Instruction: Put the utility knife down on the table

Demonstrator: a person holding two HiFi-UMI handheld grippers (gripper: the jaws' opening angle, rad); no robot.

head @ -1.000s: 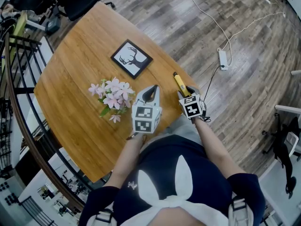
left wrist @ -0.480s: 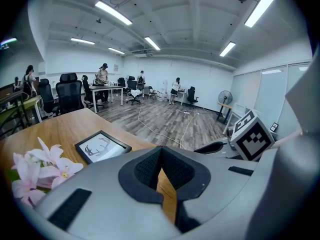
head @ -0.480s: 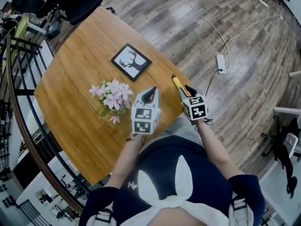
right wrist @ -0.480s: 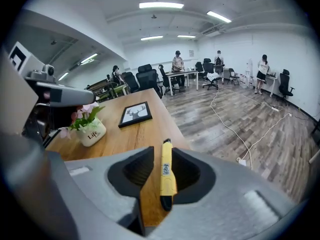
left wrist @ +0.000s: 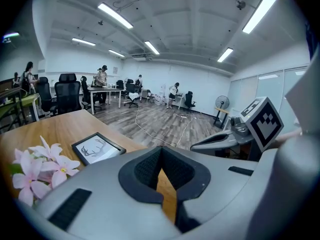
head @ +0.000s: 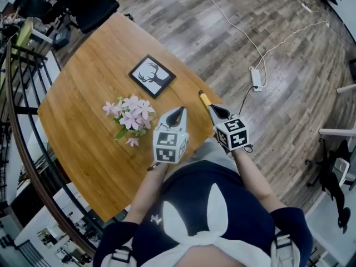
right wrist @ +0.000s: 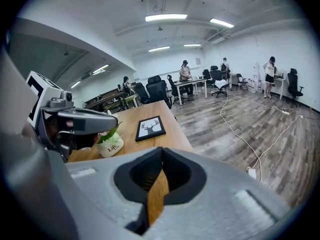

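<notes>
1. The room is an open office with a plank floor (head: 289, 121), ceiling strip lights, and desks and chairs further back. A white cable and power strip (head: 256, 79) trail across the floor beyond the worktop.
2. The worktop (head: 83, 93) is bare, level wood with a rounded edge. It looks like a steady place to leave a tool.
3. The left hand-held gripper (head: 179, 111) hovers above the worktop in front of the person. Its jaws are pressed together with nothing between them, so it seems to be idling.
4. The right hand-held gripper (head: 214, 109) is also closed and empty; only wood shows through the gap behind its tips. It hangs above the worktop's near right edge, probably clear of the job.
5. The potted pink flowers (head: 130, 113) stand left of the left hand-held gripper.
6. The framed deer picture (head: 151, 75) lies flat beyond the flowers.
7. The yellow utility knife (head: 204, 99) lies on the worktop near its right edge, just ahead of the right hand-held gripper's tips and free of both tools. The placing appears done.
</notes>
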